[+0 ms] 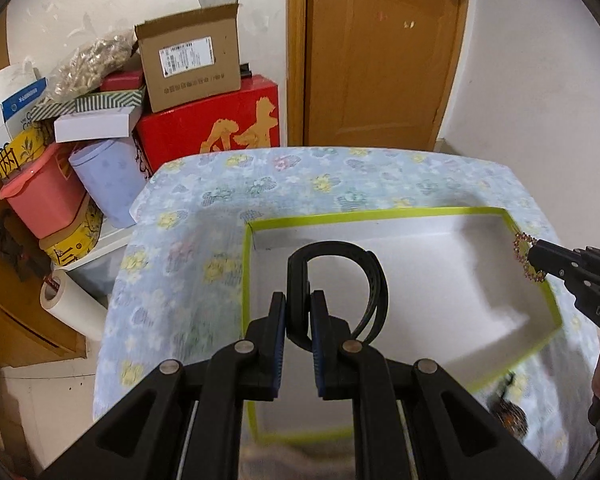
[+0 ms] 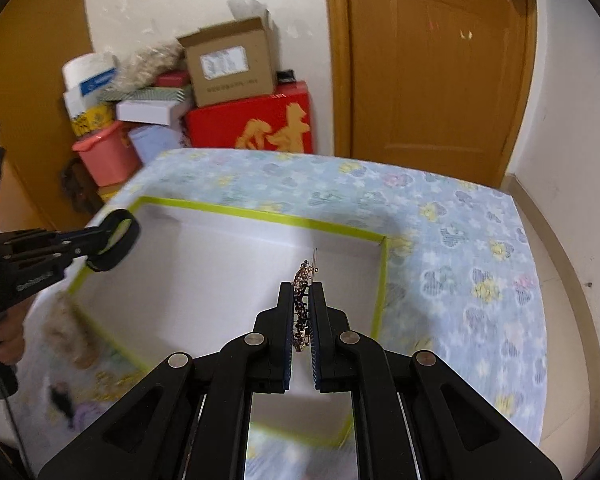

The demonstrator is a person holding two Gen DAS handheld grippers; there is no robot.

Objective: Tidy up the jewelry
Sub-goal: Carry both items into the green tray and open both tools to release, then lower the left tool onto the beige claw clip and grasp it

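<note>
We've got L gripper (image 1: 299, 312) clamped on the floppy band (image 1: 340, 280), R gripper (image 2: 304, 320) pinching the stiff brooch (image 2: 303, 300) edgewise (pin's fragile) over the box (image 2: 260, 216).

Black band (image 1: 340, 280), beaded brooch (image 2: 303, 304), both aloft.

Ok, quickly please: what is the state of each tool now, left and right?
Left tool: closed on the black strap, above the white box.
Right tool: closed on the beaded brooch, above the same box.
</note>
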